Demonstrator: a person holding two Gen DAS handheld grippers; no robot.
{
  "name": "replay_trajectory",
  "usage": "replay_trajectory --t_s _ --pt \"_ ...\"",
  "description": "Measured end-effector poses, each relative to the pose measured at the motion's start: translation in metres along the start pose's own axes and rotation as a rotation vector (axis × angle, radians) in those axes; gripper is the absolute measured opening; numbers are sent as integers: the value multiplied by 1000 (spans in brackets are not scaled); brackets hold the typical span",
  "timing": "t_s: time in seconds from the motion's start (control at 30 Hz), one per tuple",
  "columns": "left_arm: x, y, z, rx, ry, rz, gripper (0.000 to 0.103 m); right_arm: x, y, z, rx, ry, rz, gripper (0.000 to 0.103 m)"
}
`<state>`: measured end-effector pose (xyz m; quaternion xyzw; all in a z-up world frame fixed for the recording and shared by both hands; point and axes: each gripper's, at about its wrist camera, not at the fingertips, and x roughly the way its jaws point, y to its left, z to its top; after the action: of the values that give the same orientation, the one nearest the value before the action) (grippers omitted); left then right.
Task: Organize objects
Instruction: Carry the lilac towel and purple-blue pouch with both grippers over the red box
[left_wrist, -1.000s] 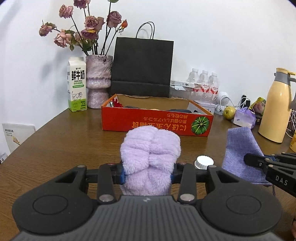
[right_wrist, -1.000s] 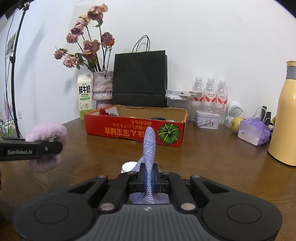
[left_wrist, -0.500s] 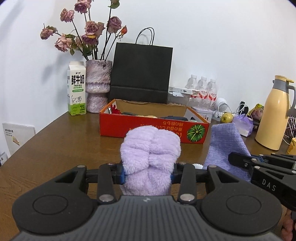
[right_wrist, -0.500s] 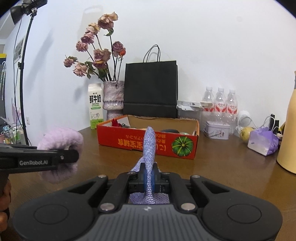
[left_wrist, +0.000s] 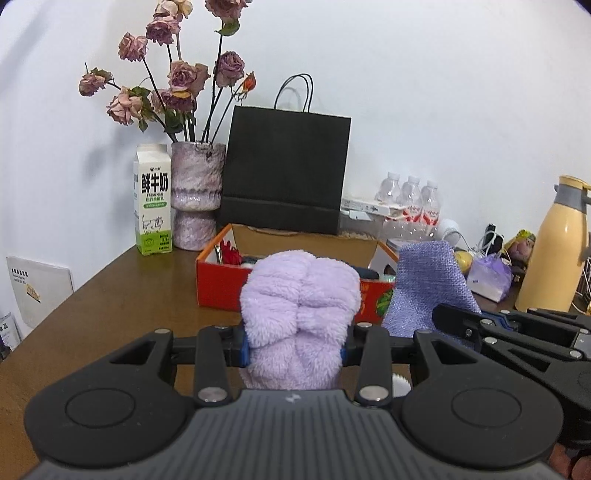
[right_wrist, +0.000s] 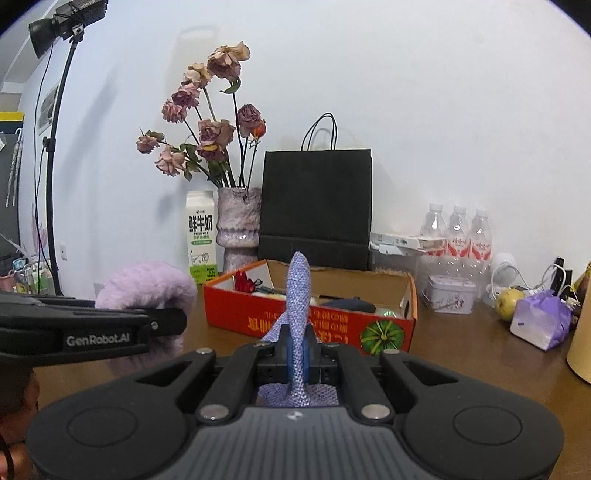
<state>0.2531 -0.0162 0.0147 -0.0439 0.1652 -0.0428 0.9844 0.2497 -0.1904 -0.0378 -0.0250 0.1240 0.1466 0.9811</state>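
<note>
The left gripper (left_wrist: 295, 347) is clamped on a fluffy lilac towel (left_wrist: 301, 295), and the right gripper (right_wrist: 297, 354) is pinched fully closed on a thin purple cloth (right_wrist: 298, 295); both are held above the brown surface (left_wrist: 122, 295), just short of the red box (right_wrist: 314, 321). To finish well, carry each over the box's near wall with the hanging ends clear of the rim. Then release over a free spot inside, one hand at a time, so neither drapes over the edge.
</note>
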Motion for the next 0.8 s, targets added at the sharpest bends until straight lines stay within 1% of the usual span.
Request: replay_trajectory --t_s 0.17,0.47,0.8 --pt "10 0 13 -5 -22 10 39 13 0 12 12 -3 11 4" --pt "41 8 35 -38 -34 40 39 44 -8 36 28 -33 15 4" --pt "88 9 53 -61 -30 59 39 92 -27 54 68 -40 33 4"
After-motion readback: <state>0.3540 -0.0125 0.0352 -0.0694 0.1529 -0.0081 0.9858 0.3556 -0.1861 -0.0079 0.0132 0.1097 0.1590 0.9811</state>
